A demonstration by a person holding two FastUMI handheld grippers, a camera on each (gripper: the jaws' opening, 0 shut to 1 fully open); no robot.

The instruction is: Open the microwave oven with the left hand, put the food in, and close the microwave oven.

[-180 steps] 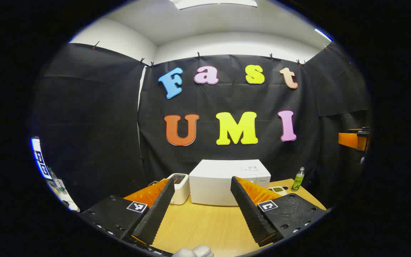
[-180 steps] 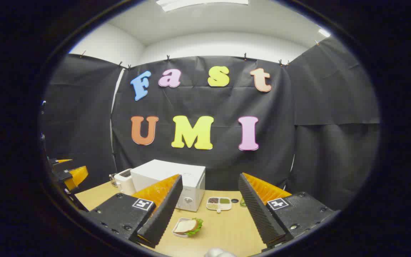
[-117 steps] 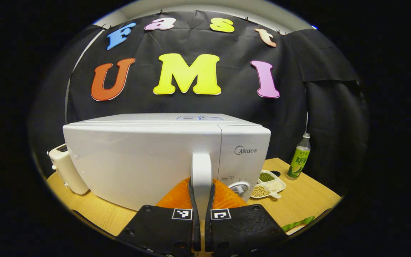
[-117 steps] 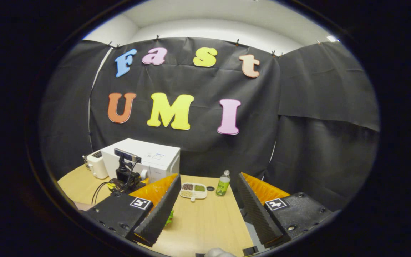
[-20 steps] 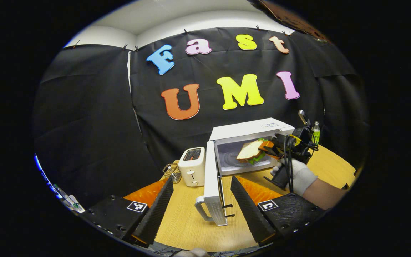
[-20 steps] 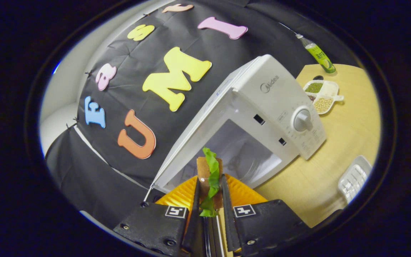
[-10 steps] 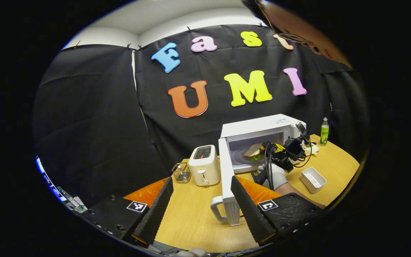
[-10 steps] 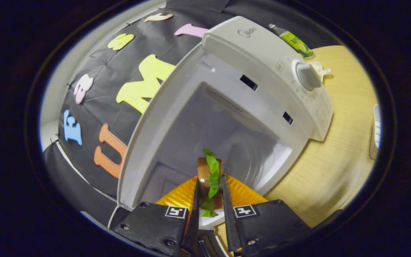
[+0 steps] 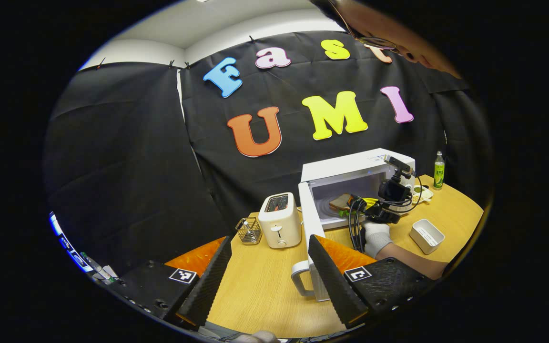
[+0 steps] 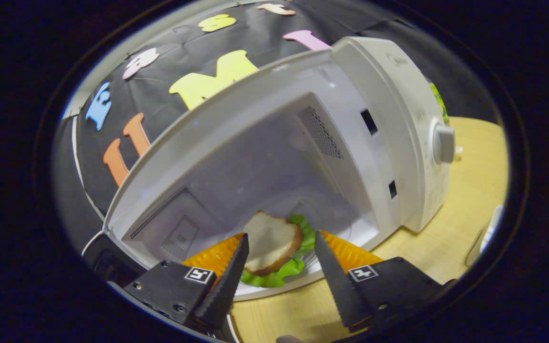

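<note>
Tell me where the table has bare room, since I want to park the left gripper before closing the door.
Bare wood lies in front of the toaster and wire basket, left of the open door. Another patch lies beyond the white tray. It is crowded at the microwave mouth, where the right gripper hangs open over the sandwich.
</note>
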